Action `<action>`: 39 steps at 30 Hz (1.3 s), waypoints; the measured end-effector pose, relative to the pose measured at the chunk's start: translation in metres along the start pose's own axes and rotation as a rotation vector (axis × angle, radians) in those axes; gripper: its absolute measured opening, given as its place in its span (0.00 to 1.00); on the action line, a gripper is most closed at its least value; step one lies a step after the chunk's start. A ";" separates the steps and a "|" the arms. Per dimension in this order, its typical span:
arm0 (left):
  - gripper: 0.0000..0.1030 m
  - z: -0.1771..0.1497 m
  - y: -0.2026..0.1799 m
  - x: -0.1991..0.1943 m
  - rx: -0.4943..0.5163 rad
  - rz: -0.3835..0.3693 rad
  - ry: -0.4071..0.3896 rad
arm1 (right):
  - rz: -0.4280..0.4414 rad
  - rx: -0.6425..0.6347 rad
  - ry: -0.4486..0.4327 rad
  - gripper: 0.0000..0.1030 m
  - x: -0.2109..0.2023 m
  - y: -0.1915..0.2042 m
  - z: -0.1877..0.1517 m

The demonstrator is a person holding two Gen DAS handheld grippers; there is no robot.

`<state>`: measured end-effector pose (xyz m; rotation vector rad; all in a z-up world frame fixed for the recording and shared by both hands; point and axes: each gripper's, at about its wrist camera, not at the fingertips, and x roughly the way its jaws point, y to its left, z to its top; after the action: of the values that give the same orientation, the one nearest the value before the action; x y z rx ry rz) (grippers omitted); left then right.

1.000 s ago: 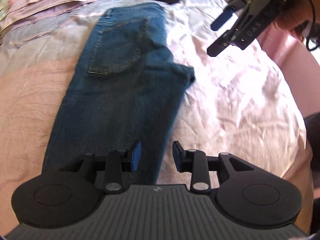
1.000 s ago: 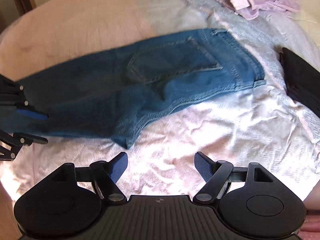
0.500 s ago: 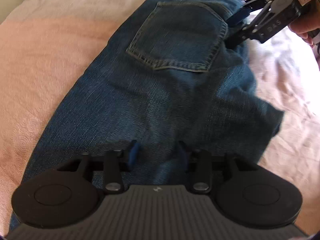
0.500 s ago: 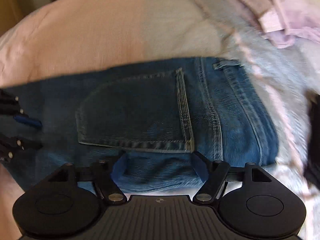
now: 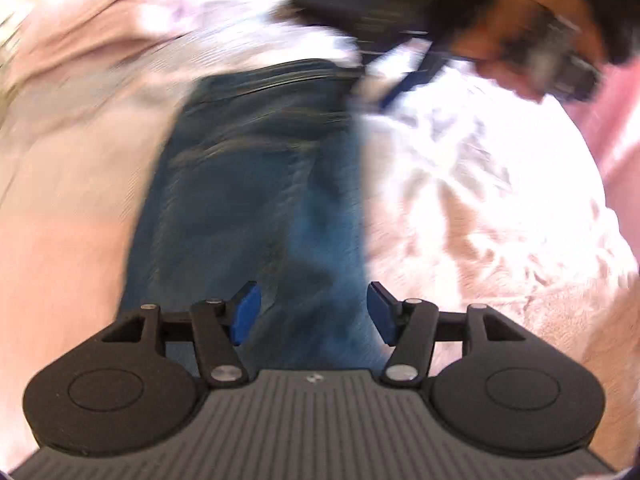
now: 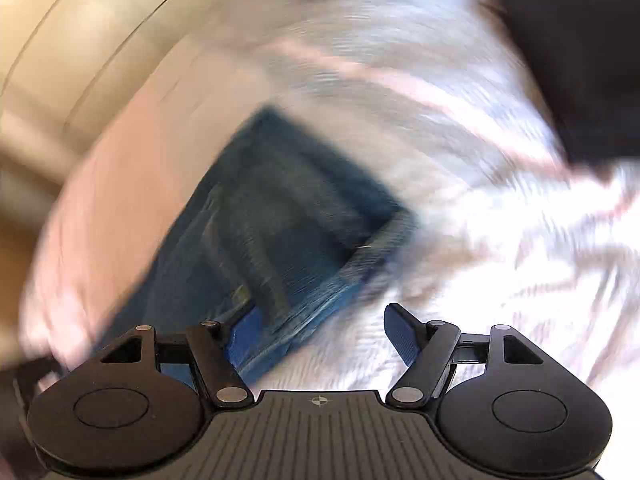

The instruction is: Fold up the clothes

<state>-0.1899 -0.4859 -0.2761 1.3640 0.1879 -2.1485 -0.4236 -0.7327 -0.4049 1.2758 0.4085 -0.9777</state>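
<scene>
Pink bedding (image 5: 480,208) holds blurred jeans (image 5: 248,184); both grippers gape, no writing legible.

Location: home bedroom.
A bed (image 5: 480,208) with a crumpled pale sheet carries blue jeans (image 5: 256,184) and a dark folded garment (image 6: 580,72).

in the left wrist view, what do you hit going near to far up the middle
left gripper, jaws apart → jeans → pale sheet → black folded garment
</scene>
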 end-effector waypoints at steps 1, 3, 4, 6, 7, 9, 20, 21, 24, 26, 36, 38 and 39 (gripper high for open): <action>0.53 0.002 -0.010 0.010 0.060 0.007 0.005 | 0.034 0.071 -0.024 0.70 0.006 -0.010 0.001; 0.53 0.001 -0.026 0.032 0.172 0.052 0.051 | 0.113 0.184 -0.072 0.69 0.017 -0.024 0.001; 0.57 0.001 -0.032 0.040 0.217 0.077 0.073 | 0.125 0.210 -0.086 0.69 0.021 -0.027 0.003; 0.59 0.000 -0.041 0.048 0.285 0.120 0.104 | 0.138 0.255 -0.111 0.51 0.029 -0.032 0.006; 0.55 0.001 -0.044 0.051 0.307 0.136 0.120 | 0.127 0.272 -0.108 0.47 0.029 -0.036 0.011; 0.35 0.005 -0.047 0.052 0.323 0.155 0.156 | 0.134 0.285 -0.100 0.31 0.026 -0.042 0.017; 0.21 0.084 -0.065 0.002 0.222 0.122 0.023 | 0.160 0.162 -0.163 0.24 -0.048 -0.029 0.078; 0.21 0.094 -0.070 0.005 0.210 0.113 0.008 | 0.137 0.138 -0.182 0.24 -0.055 -0.034 0.085; 0.23 0.105 -0.084 0.020 0.164 0.087 0.000 | 0.061 0.083 -0.146 0.25 -0.049 -0.044 0.087; 0.26 0.097 -0.087 0.021 0.133 0.072 0.002 | 0.010 0.047 -0.120 0.27 -0.045 -0.050 0.087; 0.41 -0.080 -0.031 -0.081 -0.225 0.237 0.194 | -0.165 -0.146 -0.159 0.47 -0.070 0.014 0.014; 0.42 -0.139 -0.016 -0.103 -0.292 0.299 0.264 | -0.131 -0.212 -0.128 0.47 -0.063 0.046 -0.013; 0.42 -0.169 -0.008 -0.113 -0.322 0.328 0.290 | -0.114 -0.253 -0.104 0.47 -0.058 0.063 -0.028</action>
<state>-0.0269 -0.3651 -0.2583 1.3978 0.3774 -1.5713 -0.3991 -0.6859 -0.3323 0.9779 0.5110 -1.0474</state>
